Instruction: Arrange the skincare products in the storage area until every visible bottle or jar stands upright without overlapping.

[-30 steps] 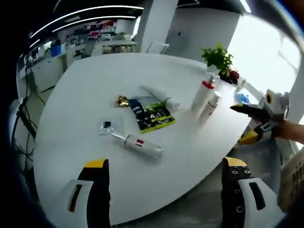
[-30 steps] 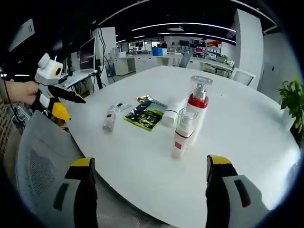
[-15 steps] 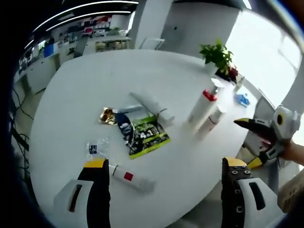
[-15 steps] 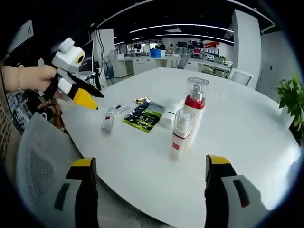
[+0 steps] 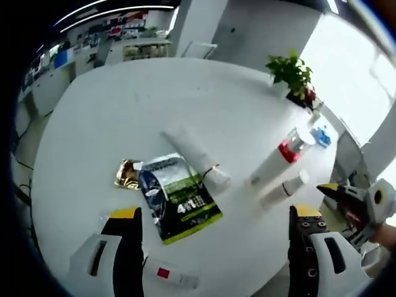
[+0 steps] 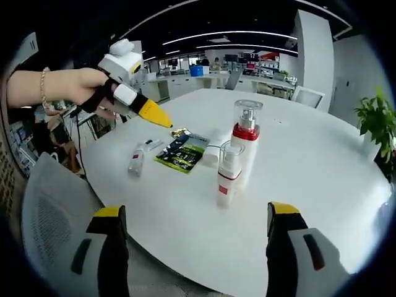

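**Skincare products spread on a round white table**

Skincare products were seen on the white table. A green-and-black sachet lay flat near the middle, touched by a white tube lying on its side. Two bottles stood upright side by side: a tall red-collared spray bottle and a smaller clear-capped one. A small bottle lay toppled near the table edge. The left gripper was held above the sachet, jaws spread wide. The right gripper was likewise held with jaws apart, gripping nothing.
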